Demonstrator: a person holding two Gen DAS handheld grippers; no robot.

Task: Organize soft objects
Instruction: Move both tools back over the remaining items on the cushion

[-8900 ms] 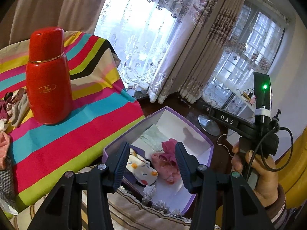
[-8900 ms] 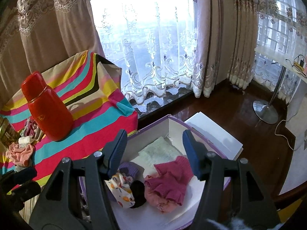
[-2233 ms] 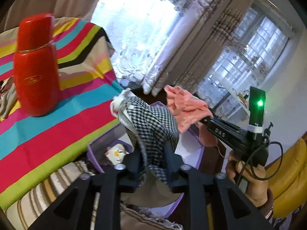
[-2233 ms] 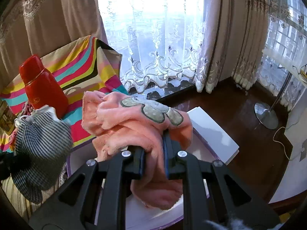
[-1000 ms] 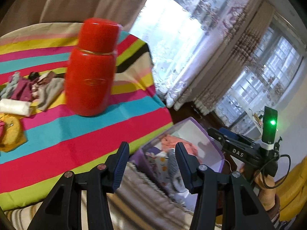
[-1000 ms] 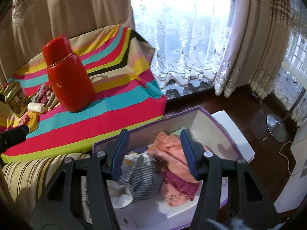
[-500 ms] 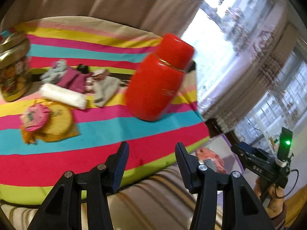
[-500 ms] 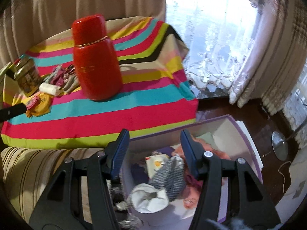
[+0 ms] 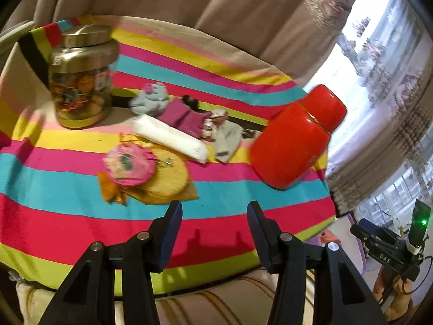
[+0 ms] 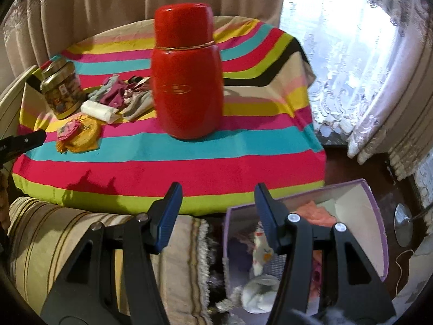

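Both grippers hang over the near edge of a bench (image 9: 67, 178) draped in a brightly striped cloth, and neither carries anything. The left gripper (image 9: 213, 230) has its fingers spread with only the red and lime stripes showing between them. The right gripper (image 10: 217, 214) likewise has its fingers spread and empty, poised above the gap between the bench and a purple-edged cardboard box (image 10: 376, 230) that sits lower, to the right.

Inside the box lie soft items already gathered: a peach cloth (image 10: 316, 212) toward the far side, a white patterned sock (image 10: 259, 249) in the middle, and a white bundle (image 10: 257, 295) at the near end. The right finger hides part of them.

More soft things wait on the far left of the bench. A pink round pouch (image 9: 128, 162) lies on top of a yellow knitted piece (image 9: 167, 178). Just beyond them is a white rolled cloth (image 9: 170, 138), and behind that a loose cluster: a grey-blue sock (image 9: 151, 100), a magenta sock (image 9: 186, 117) and a pale grey sock (image 9: 228, 139), touching or overlapping one another.

A gold-lidded jar (image 9: 81, 75) stands at the far left. A red thermos (image 10: 186, 81) stands upright to the right of the sock cluster. Beige curtains (image 10: 81, 8) hang behind the bench, and a lace curtain (image 10: 360, 54) covers the window on the right.
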